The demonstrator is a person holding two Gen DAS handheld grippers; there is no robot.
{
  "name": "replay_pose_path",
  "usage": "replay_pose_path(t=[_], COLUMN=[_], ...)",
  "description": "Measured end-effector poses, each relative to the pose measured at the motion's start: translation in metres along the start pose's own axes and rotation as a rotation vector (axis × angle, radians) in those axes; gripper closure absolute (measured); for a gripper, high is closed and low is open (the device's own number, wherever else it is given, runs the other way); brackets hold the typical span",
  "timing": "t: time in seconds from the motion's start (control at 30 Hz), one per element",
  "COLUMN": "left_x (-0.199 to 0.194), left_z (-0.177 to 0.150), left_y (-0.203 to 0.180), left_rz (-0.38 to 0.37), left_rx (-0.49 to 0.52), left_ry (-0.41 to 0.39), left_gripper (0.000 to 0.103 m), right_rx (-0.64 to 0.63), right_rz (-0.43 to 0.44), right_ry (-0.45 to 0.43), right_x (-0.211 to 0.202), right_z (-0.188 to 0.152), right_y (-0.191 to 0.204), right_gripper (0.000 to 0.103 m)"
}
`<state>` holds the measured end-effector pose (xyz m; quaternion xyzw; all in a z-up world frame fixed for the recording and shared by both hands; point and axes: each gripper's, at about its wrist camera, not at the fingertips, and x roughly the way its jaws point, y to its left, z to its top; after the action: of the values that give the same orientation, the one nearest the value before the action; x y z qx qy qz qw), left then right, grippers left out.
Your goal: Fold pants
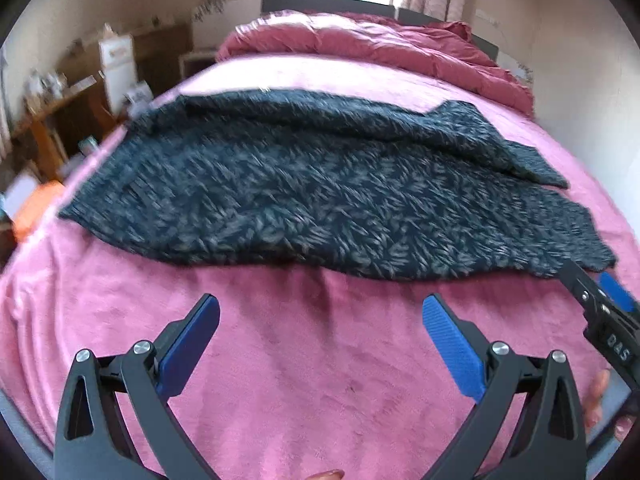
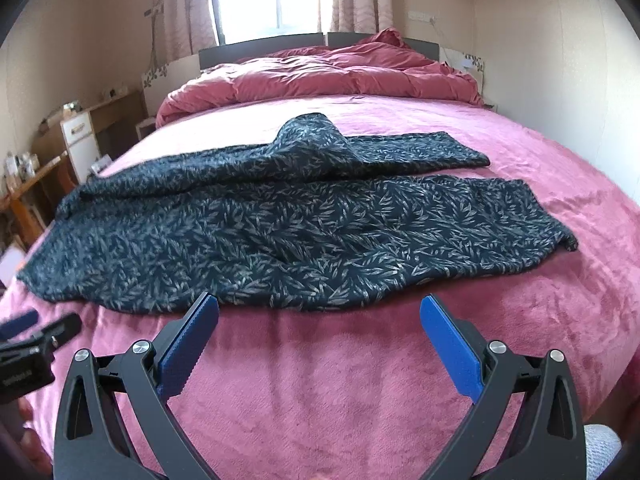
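Hovering over bare pink blanket [image 2: 320,400], my right claw [image 2: 319,312] is spread wide and grasping nothing, and my left claw [image 1: 320,312] is released just the same, its blue pads [image 1: 448,344] well apart above the same plush cover. Just ahead of both sets of fingertips lies the near hem of the pants [image 2: 256,240], dark fabric with a pale leaf print, stretched crosswise over the bed with the waist end off to my left and the two leg ends off to my right. The nearer leg lies fairly flat; beyond it the farther leg [image 2: 400,152] splays away from it and carries a raised hump [image 2: 308,132] near its middle. Farther still sits the heaped red duvet [image 2: 320,76] against the headboard. The risks I see start closest: the blanket is soft and deep, so a low pinch at the hem could catch the blanket pile along with the cloth, or take only the top layer and leave the one beneath behind. If I fold before the legs are aligned and that hump is smoothed, I judge the crease will come out crooked and bulky. My left view is smeared, so I cannot judge that edge finely.
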<state>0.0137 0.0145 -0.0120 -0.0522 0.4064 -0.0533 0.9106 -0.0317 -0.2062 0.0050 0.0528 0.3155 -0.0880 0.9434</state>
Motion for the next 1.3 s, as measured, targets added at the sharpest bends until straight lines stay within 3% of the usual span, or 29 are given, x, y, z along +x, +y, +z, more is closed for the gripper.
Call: replay_pose_path(t=[0.17, 0.4, 0.57, 0.7, 0.73, 0.8, 0.9, 1.03, 1.2, 1.3], left_x=[0.004, 0.010, 0.016, 0.020, 0.022, 0.030, 0.041, 0.049, 0.054, 0.059], left_z=[-0.001, 0.011, 0.019, 0.024, 0.025, 0.028, 0.031, 0.035, 0.035, 0.037], left_y=[0.030, 0.064, 0.116, 0.147, 0.152, 0.162, 0.175, 0.178, 0.193, 0.201], left_rz=[-0.103, -0.058, -0.075, -0.033, -0.022, -0.011, -0.032, -0.034, -0.051, -0.059], left_rx=[-0.169, -0.250, -0.402, -0.465, -0.465, -0.475, -0.509, -0.501, -0.537, -0.563], left_ry=[-0.014, -0.039, -0.057, -0.086, -0.088, -0.074, -0.064, -0.076, -0.088, -0.086], left_gripper=[0.002, 0.002, 0.002, 0.003, 0.004, 0.019, 0.029, 0.036, 0.055, 0.062], right_rx=[0.077, 0.191, 0.387, 0.519, 0.543, 0.593, 0.764, 0.921, 0.968, 0.984], right_rz=[0.089, 0.059, 0.039, 0.062, 0.068, 0.082, 0.153, 0.209, 0.230, 0.228], right_ry=[0.022, 0.057, 0.044, 0.055, 0.065, 0.088, 0.117, 0.103, 0.100, 0.103], right_x=[0.009, 0.014, 0.013, 0.020, 0.025, 0.033, 0.048, 0.063, 0.073, 0.081], right_z=[0.005, 0.008, 0.018, 0.025, 0.026, 0.027, 0.017, 0.008, 0.007, 0.008], right_y=[-0.016, -0.049, -0.106, -0.148, -0.160, -0.178, -0.211, -0.239, -0.252, -0.259], right_gripper=[0.003, 0.003, 0.003, 0.015, 0.019, 0.021, 0.028, 0.038, 0.047, 0.057])
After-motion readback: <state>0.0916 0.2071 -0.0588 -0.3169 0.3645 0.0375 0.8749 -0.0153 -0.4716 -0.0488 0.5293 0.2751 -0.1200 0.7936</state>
